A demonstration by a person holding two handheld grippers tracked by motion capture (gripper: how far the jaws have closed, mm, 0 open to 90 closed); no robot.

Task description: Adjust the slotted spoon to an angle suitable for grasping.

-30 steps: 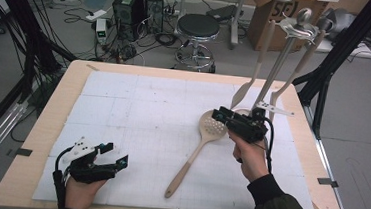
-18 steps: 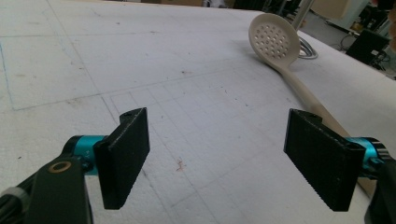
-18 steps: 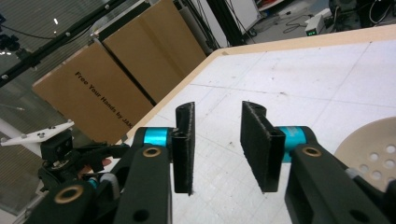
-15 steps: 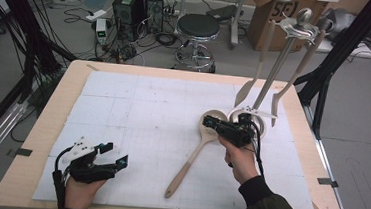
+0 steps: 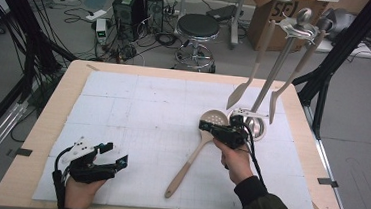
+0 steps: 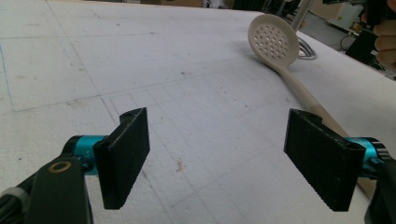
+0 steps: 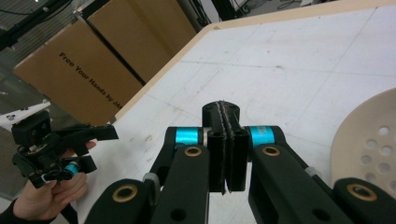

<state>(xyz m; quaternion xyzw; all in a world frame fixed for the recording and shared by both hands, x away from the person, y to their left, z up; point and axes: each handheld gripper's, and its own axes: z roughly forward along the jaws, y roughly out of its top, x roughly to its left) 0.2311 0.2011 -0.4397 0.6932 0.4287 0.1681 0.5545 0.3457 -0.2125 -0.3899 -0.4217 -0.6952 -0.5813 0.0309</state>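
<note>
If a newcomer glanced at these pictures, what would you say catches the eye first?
Probably the pale slotted spoon lying slantwise on the white mat, its perforated head beside the right gripper, whose jaws have just closed with nothing between them. Next, the utensils hanging from the rack at the far right corner, and the left gripper, open near the front left edge.
</note>
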